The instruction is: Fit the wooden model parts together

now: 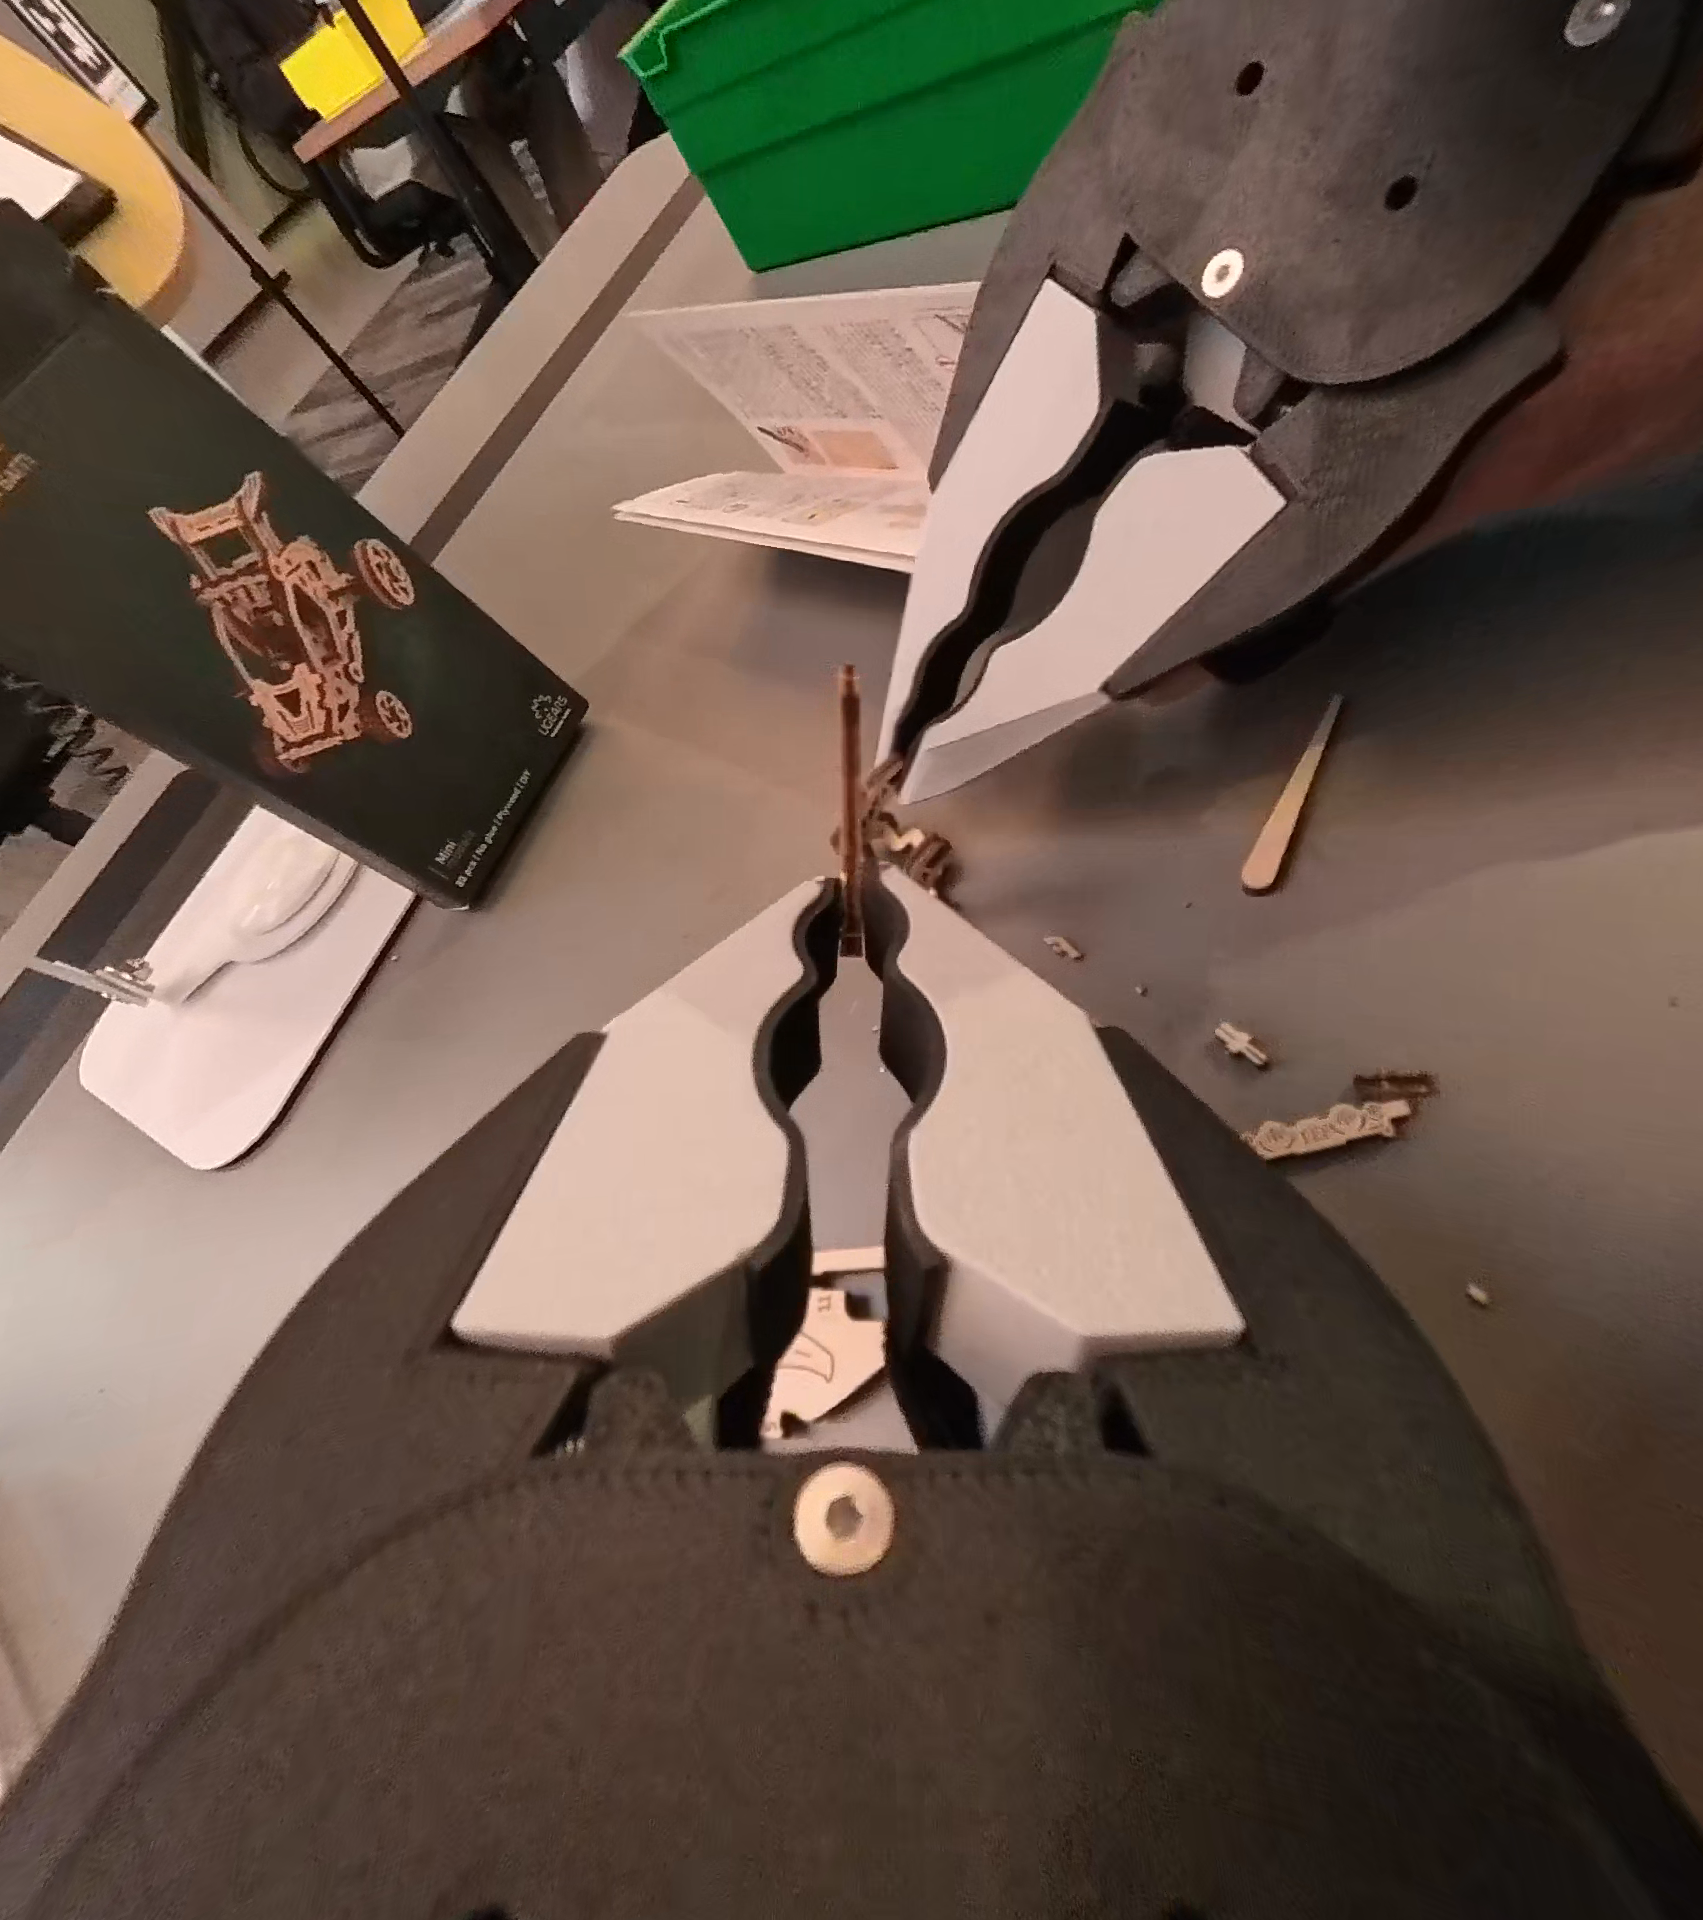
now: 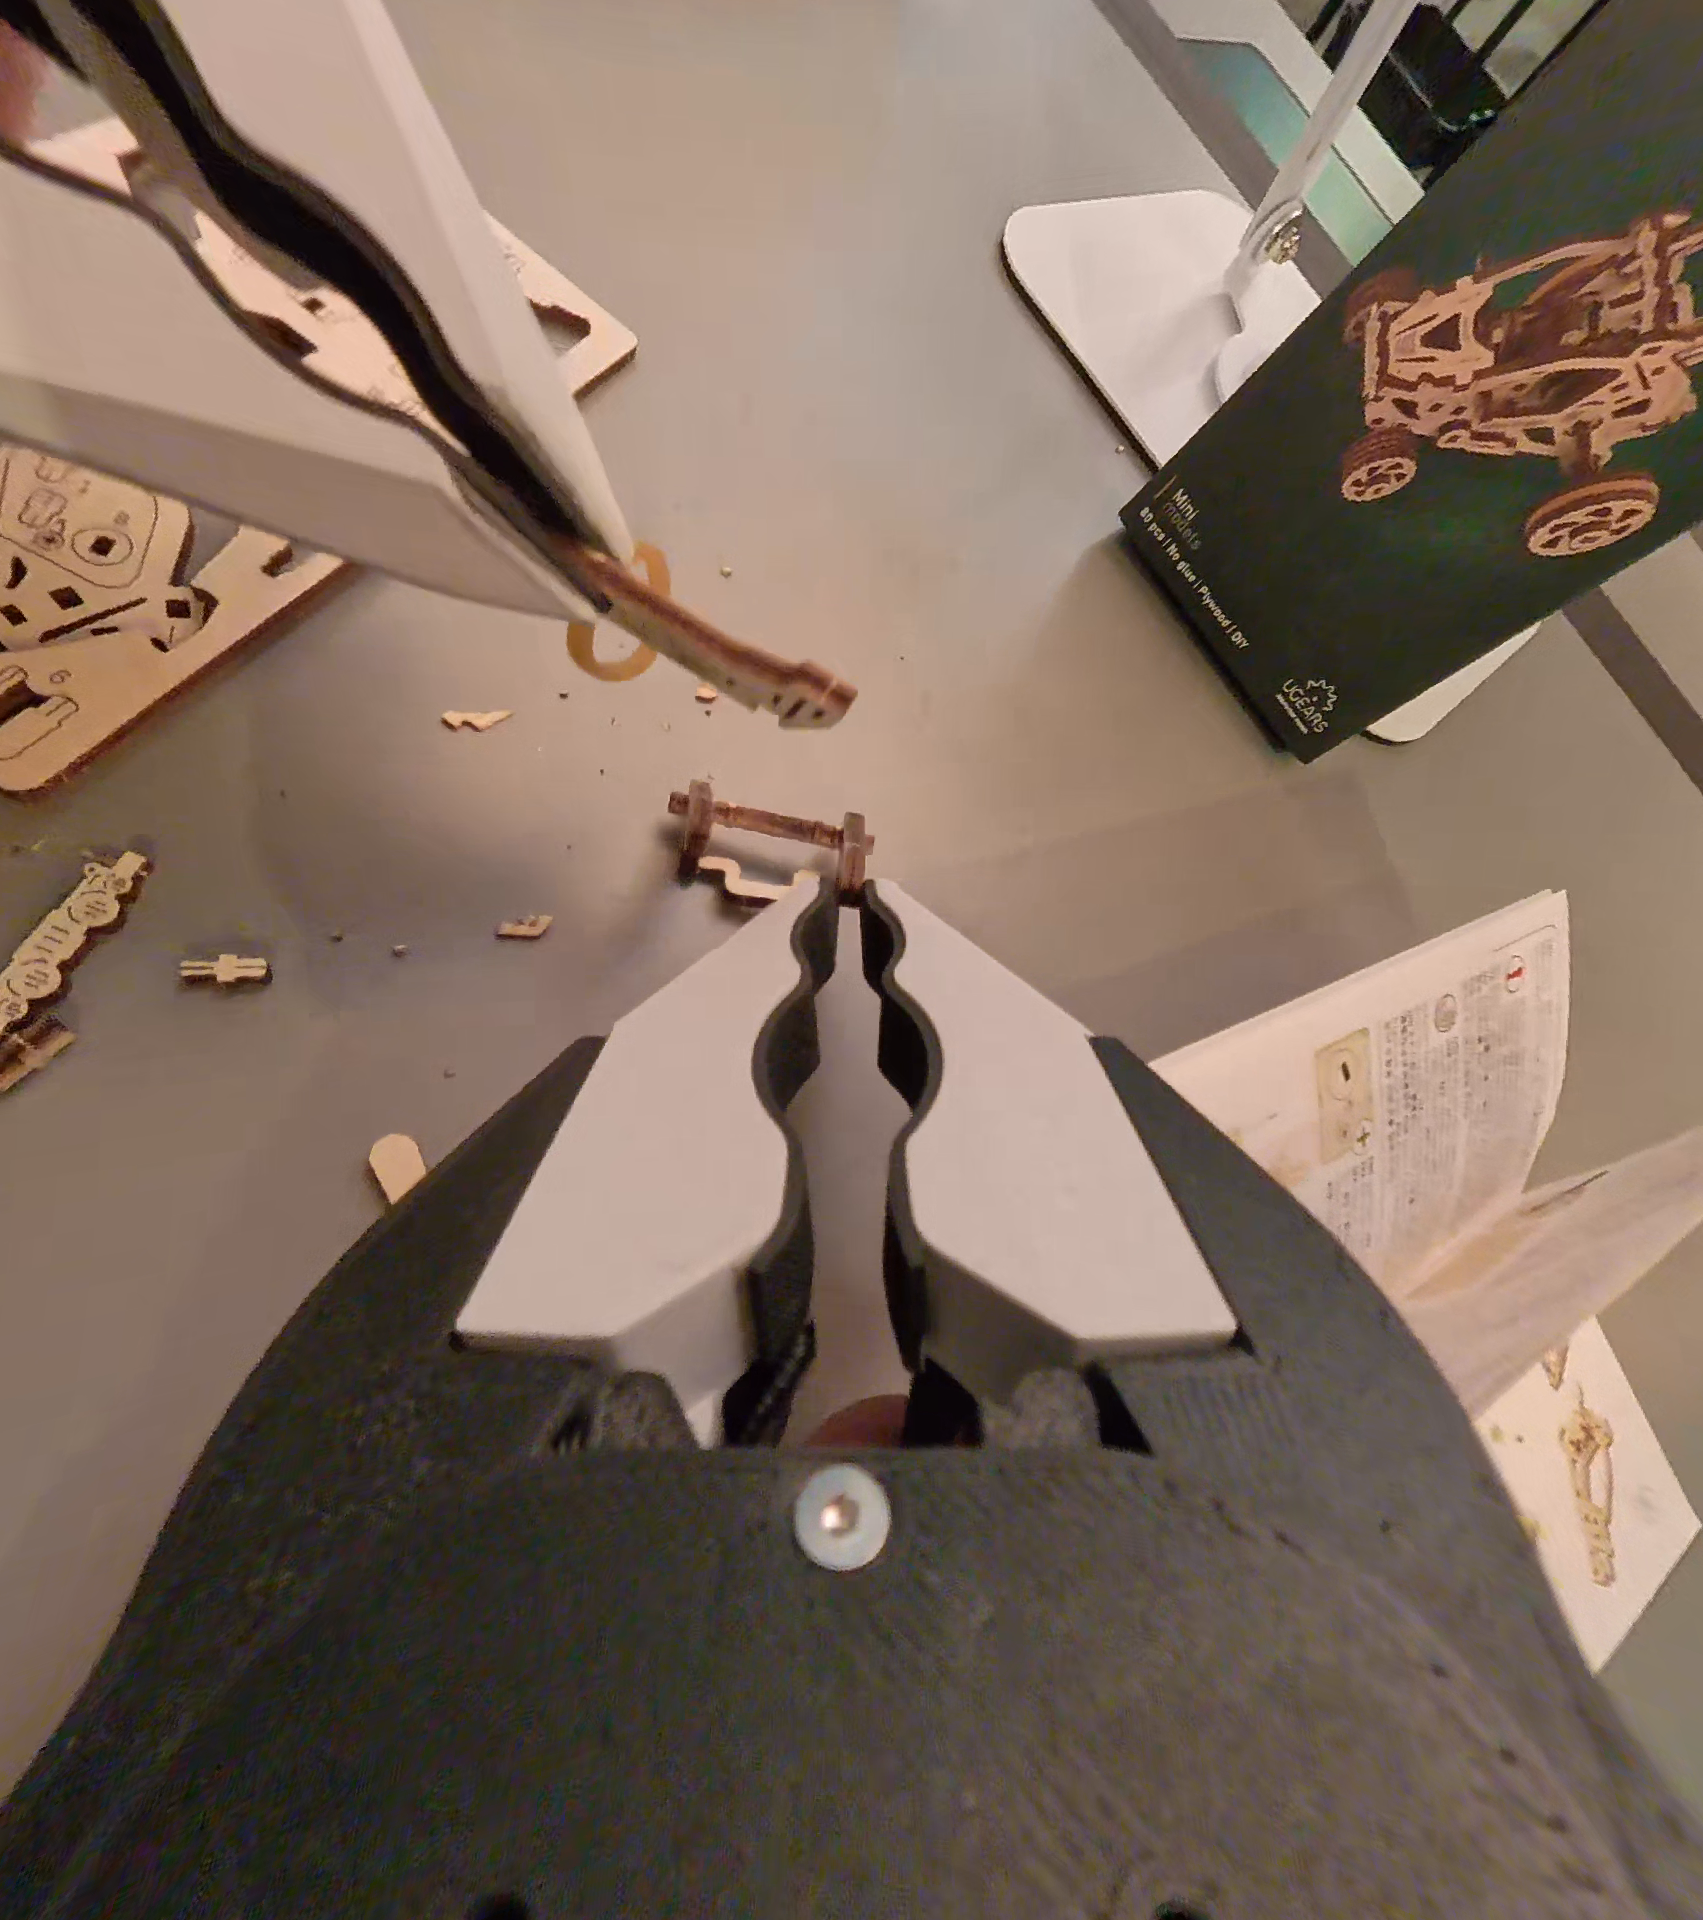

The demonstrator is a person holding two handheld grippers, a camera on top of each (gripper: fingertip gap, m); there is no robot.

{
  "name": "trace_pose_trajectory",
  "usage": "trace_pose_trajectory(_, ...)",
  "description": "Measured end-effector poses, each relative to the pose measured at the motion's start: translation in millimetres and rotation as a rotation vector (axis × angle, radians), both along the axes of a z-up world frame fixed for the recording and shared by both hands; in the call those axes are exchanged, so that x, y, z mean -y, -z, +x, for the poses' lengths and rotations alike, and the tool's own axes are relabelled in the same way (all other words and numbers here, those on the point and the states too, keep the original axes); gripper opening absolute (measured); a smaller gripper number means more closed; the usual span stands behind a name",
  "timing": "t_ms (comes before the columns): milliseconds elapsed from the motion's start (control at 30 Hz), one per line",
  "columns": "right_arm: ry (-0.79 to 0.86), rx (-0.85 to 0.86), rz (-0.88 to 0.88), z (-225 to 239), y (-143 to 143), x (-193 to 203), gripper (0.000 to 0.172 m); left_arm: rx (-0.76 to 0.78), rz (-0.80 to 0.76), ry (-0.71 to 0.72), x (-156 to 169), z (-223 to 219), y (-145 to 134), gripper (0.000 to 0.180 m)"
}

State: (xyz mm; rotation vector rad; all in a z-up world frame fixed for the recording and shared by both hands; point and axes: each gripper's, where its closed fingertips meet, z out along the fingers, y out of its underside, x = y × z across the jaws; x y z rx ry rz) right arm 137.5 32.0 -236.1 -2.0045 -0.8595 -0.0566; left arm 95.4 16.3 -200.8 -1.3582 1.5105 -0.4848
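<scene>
Right wrist view: the axle assembly point(image 2: 774, 831) is sitting low over the grey bench point(image 2: 982, 644), and I am pinching its near end plate in the right gripper point(image 2: 849, 902). My left gripper point(image 2: 608, 577) is clamping a flat wooden strip point(image 2: 722, 649) above it, apart. Cut-out sheets point(image 2: 26, 582), box point(image 2: 1512, 447) and booklet point(image 2: 1429, 1101) are lying around.
</scene>
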Motion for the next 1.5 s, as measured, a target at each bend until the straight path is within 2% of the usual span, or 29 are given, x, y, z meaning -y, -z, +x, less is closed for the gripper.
trace_pose_trajectory(300, 0.017, -0.196, -0.039, 4, -9, -2, 0.001, 0.022, 0.038, 0.000, 6, 6, -3, 0.001)
trace_pose_trajectory(533, 0.027, -0.465, -0.095, 3, -28, -1, 0.001, 0.077, 0.148, -0.013, 6, 8, -27, 0.001)
trace_pose_trajectory(733, 0.012, -0.564, -0.065, 0, -49, 0, 0.001, 0.087, 0.178, -0.015, 5, 8, -37, 0.001)
trace_pose_trajectory(1100, -0.009, -0.598, -0.056, -7, -59, 0, 0.001, 0.092, 0.216, -0.024, 2, 5, -45, 0.001)
trace_pose_trajectory(1500, -0.015, -0.617, -0.059, -9, -61, -2, 0.001, 0.098, 0.171, 0.000, -2, 3, -43, 0.001)
